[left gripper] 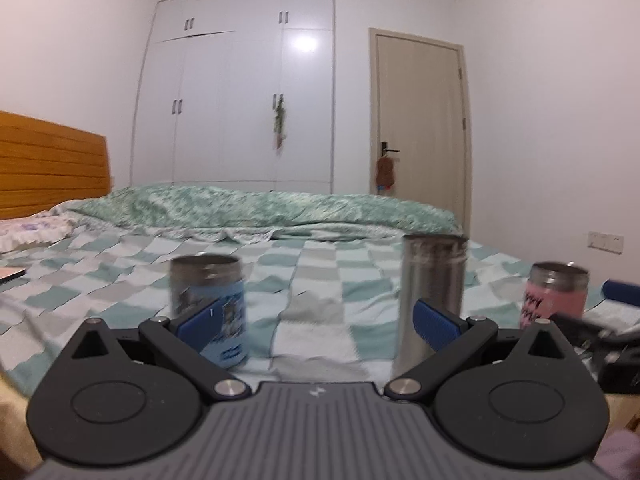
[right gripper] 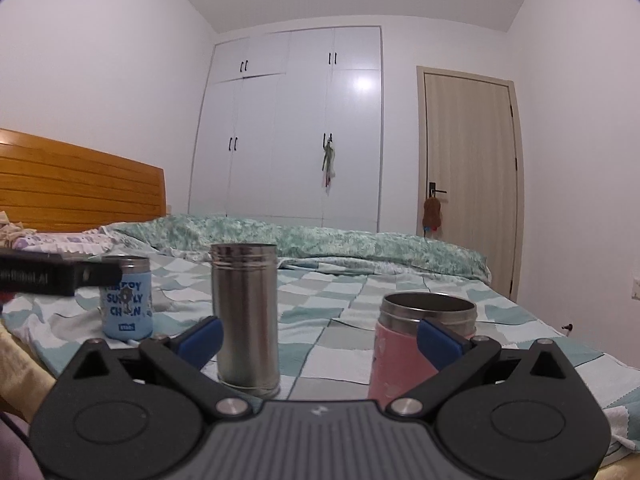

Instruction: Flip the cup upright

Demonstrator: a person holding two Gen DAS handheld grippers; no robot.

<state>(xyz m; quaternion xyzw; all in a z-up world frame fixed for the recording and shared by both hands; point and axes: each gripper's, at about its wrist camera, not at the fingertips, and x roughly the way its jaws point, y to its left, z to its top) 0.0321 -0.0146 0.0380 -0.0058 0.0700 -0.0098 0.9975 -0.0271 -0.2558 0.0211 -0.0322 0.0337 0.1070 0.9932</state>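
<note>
Three cups stand upright on the checked bedspread (left gripper: 312, 280). A blue printed cup (left gripper: 210, 304) is at the left, a plain steel cup (left gripper: 432, 296) in the middle, a pink cup (left gripper: 554, 296) at the right. All three also show in the right wrist view: blue (right gripper: 127, 300), steel (right gripper: 245, 320), pink (right gripper: 416, 344). My left gripper (left gripper: 318, 322) is open and empty, low in front of the blue and steel cups. My right gripper (right gripper: 320, 338) is open and empty, its fingers framing the steel and pink cups.
A green duvet (right gripper: 320, 240) lies bunched across the far side of the bed. A wooden headboard (right gripper: 76, 184) is at the left. White wardrobes (right gripper: 288, 128) and a door (right gripper: 472, 184) stand behind. The left gripper's body (right gripper: 48, 274) crosses the left edge of the right wrist view.
</note>
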